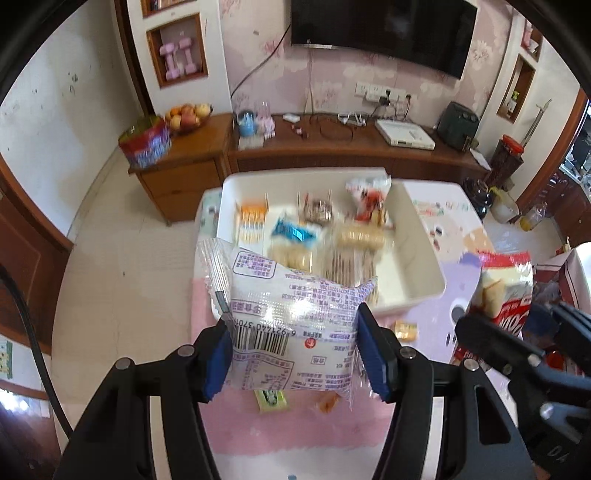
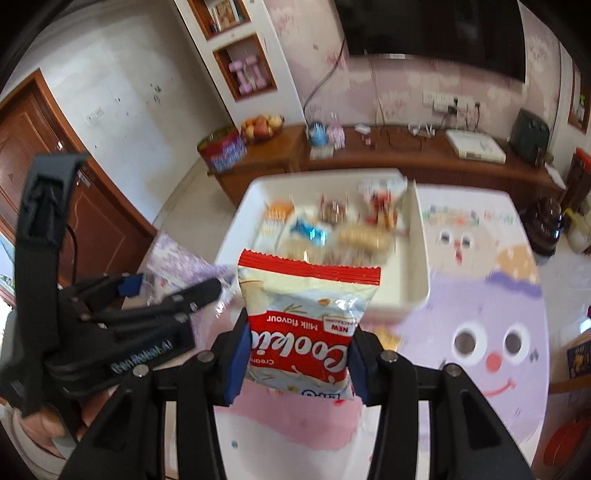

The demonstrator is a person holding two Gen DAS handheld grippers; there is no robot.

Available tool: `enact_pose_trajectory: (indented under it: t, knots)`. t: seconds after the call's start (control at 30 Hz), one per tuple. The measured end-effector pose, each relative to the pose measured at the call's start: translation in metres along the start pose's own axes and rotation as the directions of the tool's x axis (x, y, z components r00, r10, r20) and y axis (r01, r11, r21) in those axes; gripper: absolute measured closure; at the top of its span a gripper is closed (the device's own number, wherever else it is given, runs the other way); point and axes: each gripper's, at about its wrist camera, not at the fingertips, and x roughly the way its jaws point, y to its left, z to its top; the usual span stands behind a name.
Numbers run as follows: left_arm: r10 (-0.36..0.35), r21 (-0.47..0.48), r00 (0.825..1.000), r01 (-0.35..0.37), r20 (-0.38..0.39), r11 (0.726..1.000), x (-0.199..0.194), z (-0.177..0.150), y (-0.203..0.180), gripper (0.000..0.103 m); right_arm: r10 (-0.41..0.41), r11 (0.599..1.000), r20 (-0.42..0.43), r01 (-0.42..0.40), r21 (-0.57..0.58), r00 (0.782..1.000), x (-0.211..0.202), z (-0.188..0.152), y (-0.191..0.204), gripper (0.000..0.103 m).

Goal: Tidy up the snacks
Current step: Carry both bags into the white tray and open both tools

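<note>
My left gripper [image 1: 295,350] is shut on a white snack packet with purple print and a barcode [image 1: 291,321], held above the table, short of the white bin [image 1: 421,236]. My right gripper [image 2: 297,363] is shut on a red and white cookie packet [image 2: 306,314], also held above the table in front of the bin [image 2: 421,258]. The bin holds several snack packets [image 1: 317,229]. The right gripper with its cookie packet [image 1: 506,291] shows at the right of the left wrist view. The left gripper [image 2: 166,295] shows at the left of the right wrist view.
The table wears a pink and purple cartoon cloth [image 2: 491,332]. A few small snacks [image 1: 271,400] lie on it below the left gripper. A wooden sideboard [image 1: 332,147] with a fruit bowl [image 1: 186,116] stands behind, under a wall television [image 1: 380,29].
</note>
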Motion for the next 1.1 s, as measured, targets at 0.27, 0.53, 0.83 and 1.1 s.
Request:
enact_pose_trajectory:
  t: [0.27, 0.53, 0.83, 1.1]
  knots:
    - [0.002, 0.015, 0.998, -0.003, 0.070, 1.000, -0.004, 0.050, -0.002, 0.043, -0.017, 1.000, 0.090, 0.017, 0.008, 0.996, -0.014, 0.061, -0.001, 0.057]
    - [0.005, -0.016, 0.999, -0.004, 0.050, 1.000, 0.028, 0.090, 0.006, 0.043, -0.059, 0.998, 0.121, 0.055, 0.036, 0.991, 0.003, 0.106, -0.010, 0.057]
    - [0.024, -0.009, 1.000, -0.024, -0.007, 1.000, 0.080, 0.103, 0.009, 0.042, -0.086, 0.994, 0.051, 0.082, 0.067, 0.995, 0.050, 0.127, -0.022, 0.057]
    - [0.037, -0.007, 0.998, -0.038, -0.056, 0.999, 0.113, 0.100, 0.008, 0.029, -0.107, 0.989, -0.046, 0.111, 0.101, 0.993, 0.092, 0.125, -0.033, 0.056]
